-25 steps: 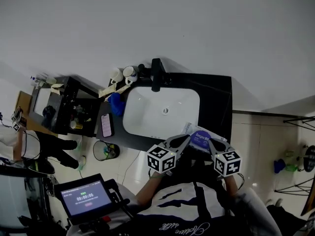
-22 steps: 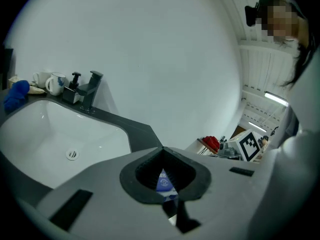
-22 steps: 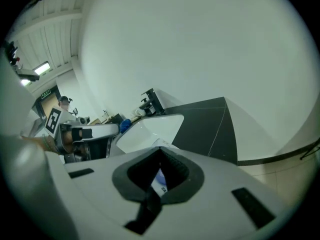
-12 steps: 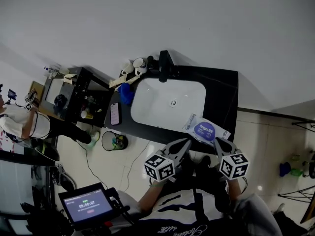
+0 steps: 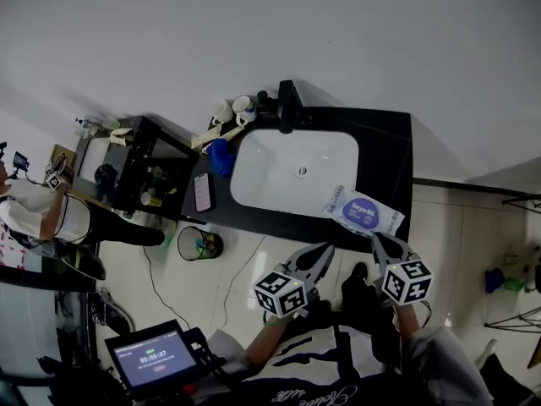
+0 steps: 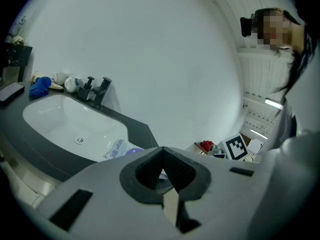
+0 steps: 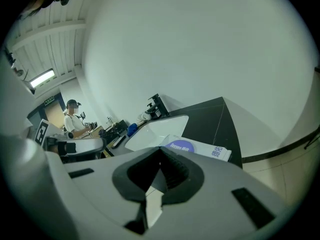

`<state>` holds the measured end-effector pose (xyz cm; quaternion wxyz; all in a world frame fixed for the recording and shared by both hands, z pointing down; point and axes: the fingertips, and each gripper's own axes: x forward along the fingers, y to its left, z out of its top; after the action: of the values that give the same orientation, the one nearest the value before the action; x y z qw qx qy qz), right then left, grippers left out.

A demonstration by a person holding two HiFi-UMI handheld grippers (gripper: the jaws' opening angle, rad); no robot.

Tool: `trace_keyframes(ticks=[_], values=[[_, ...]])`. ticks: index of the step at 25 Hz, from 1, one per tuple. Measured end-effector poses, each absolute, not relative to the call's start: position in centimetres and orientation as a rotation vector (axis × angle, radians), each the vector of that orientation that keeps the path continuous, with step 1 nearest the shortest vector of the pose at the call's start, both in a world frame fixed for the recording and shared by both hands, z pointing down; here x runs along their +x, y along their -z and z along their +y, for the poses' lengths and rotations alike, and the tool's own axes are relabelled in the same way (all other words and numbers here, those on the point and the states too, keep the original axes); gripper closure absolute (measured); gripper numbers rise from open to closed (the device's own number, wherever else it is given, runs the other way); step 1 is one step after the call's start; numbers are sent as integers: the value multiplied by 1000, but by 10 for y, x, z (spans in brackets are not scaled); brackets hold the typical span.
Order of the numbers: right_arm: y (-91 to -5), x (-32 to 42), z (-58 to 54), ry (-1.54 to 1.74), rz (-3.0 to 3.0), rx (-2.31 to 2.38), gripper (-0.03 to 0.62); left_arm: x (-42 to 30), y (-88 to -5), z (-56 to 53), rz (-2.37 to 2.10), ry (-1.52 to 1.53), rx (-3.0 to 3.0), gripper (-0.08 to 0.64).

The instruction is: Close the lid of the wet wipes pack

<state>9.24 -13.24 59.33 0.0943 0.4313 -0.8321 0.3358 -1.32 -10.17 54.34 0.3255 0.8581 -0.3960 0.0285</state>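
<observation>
1. head view: you hold both grippers out in front of your chest, off the front edge of the black counter and above the tiled floor. your forearms come up from the bottom edge of the view. the left gripper slants up and to the right. the right gripper points almost straight at the counter, so the two tips converge. the wet wipes pack lies flat near the counter's front right corner, beside the right rim of the white sink, with a purple oval on its top face. the right gripper's tips sit just short of the pack's front edge and neither gripper touches it. a faucet stands at the counter's back edge, and a blue cloth and a phone lie toward its left end.

2. left gripper view: your left gripper's jaws are clenched, tips meeting, with nothing between them. beyond the tips the pack lies on the counter's near edge, to the right of the sink. the right gripper's marker cube shows off to the right.

3. right gripper view: your right gripper's jaws are pressed together too, and empty. the pack lies just past the tips, purple oval up, with the sink behind it. your left gripper reaches in from the left at about the same level.
</observation>
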Motion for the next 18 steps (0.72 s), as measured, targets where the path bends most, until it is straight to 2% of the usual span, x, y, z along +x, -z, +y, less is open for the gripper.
trace_keyframes(ticks=[9, 18], values=[[-556, 40, -51, -951, -2514, 1327, 594, -49, -528, -24, -976, -58, 2322, 560], [-554, 5, 53, -988, -2487, 1384, 594, -75, -540, 66, -868, -77, 2332, 560]])
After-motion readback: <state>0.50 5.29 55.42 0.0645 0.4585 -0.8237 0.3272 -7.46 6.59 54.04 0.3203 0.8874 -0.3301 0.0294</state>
